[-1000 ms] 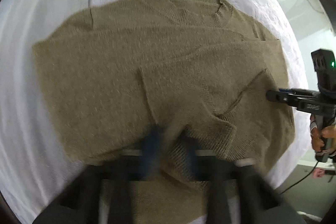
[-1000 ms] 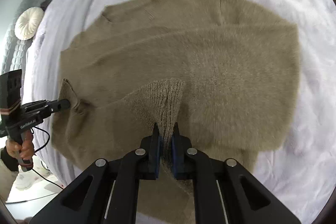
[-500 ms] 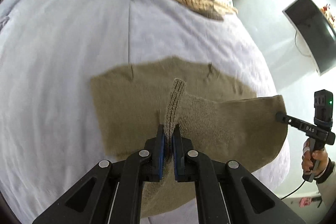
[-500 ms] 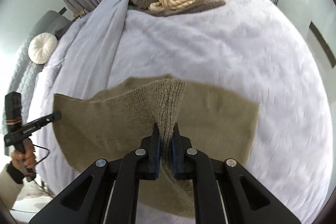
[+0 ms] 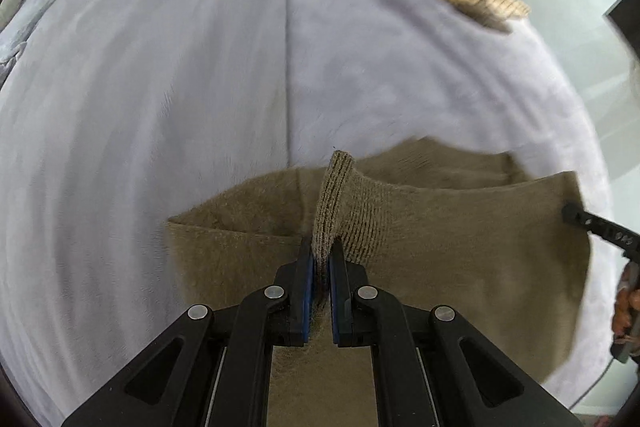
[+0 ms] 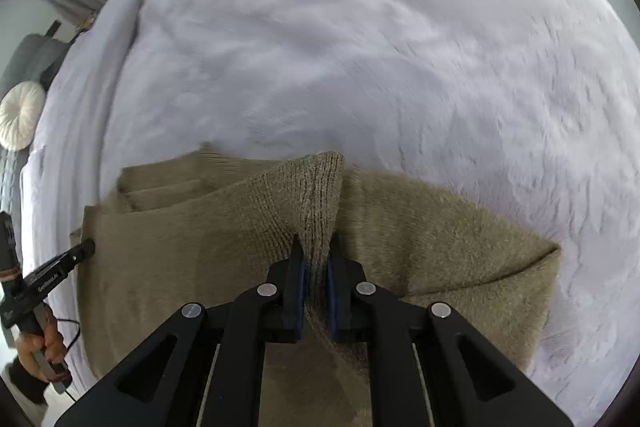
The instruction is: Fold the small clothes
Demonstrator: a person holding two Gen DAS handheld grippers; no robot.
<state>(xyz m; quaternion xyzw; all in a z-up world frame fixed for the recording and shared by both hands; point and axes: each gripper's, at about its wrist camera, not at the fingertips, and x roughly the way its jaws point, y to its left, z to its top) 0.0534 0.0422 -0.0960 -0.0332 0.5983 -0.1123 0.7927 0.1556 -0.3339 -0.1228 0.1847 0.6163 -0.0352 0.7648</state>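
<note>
Two hand-held grippers lift a tan sweater [image 5: 460, 251] off a pale bedspread [image 5: 160, 87] — the left gripper [image 5: 321, 259] and right gripper [image 6: 316, 259] each pinching its ribbed hem. The thin bite of knit could slip free, or uneven pulling could skew the fold — dragging the lower layer out of line.

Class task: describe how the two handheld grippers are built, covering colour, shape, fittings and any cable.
Both the left gripper and right gripper are black, with cut-out linkage bars, silver rivets and blue pads. Seen from the right wrist, the left one bears white lettering, and a thin dark cable trails by its handle.
</note>
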